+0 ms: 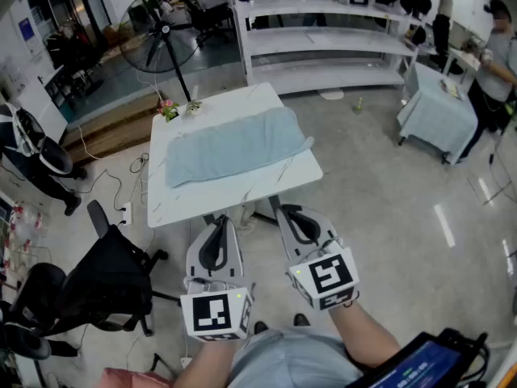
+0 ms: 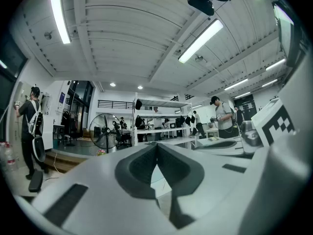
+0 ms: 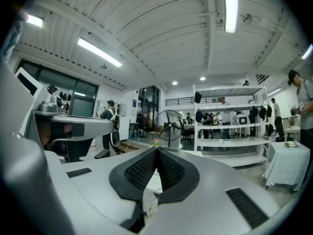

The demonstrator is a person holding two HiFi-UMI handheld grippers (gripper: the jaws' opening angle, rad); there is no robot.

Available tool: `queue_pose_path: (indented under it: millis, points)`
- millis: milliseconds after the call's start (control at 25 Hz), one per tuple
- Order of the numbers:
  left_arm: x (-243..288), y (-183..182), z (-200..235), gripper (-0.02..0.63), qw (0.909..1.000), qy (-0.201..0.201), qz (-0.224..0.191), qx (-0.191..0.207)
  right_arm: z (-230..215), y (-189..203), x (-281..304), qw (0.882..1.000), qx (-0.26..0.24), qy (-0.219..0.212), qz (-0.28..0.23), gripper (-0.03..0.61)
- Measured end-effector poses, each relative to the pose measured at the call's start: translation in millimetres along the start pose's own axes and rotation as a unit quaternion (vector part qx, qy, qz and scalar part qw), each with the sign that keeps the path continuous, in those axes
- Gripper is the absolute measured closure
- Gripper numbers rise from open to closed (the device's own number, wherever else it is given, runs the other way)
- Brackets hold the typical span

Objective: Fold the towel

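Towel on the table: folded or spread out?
Spread out: the towel lies flat across the table, no folded-over edge visible.

Head view looks steeply down on the white table (image 1: 174, 204); both gripper views, low and level, share the fan (image 3: 168, 126) beyond it.

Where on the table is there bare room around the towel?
The widest bare patch is the table strip between the towel and the near edge. A narrower strip runs behind the towel, right of the flowers. The far left corner is crowded by those flowers.
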State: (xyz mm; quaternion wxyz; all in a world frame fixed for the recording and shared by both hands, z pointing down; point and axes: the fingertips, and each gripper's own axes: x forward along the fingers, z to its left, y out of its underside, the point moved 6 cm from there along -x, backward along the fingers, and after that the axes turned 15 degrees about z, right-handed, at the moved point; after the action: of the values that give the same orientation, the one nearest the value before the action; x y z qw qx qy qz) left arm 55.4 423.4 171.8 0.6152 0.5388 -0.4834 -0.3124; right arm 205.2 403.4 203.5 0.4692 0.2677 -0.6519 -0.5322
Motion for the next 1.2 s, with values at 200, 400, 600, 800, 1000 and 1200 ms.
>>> queue_pose_path:
  millis: [200,400,600,800,1000,1200]
  points:
    - [5.6,-1.5,-14.7,0.607,1.0,0.005,0.001,0.007,-9.7,5.9,-1.3,1.0,-0.014,-0.003,-0.003,0.563]
    - [11.5,4.8,-27.6,0.606,0.9999,-0.002,0.011,0.003,-22.3,13.0,-6.1,1.0,-0.001,-0.023,-0.01,0.56]
    - [19.1,7.9,-43.1,0.606,0.9994,-0.016,0.03,0.001,-44.1,22.5,-6.3,1.0,0.004,-0.027,0.002,0.56]
    - [25.6,19.8,-52.8,0.606,0.9983,-0.028,0.051,0.004,-55.5,38.0,2.3,0.999,0.014,-0.045,0.022,0.56]
    - [38.5,27.7,-38.3,0.606,0.9969,-0.047,0.063,-0.006,-51.4,43.1,25.1,0.997,0.01,-0.068,0.039,0.56]
    - [68.5,35.4,-11.2,0.606,0.9959,-0.053,0.07,-0.021,-58.8,38.9,62.5,0.997,0.009,-0.068,0.04,0.56]
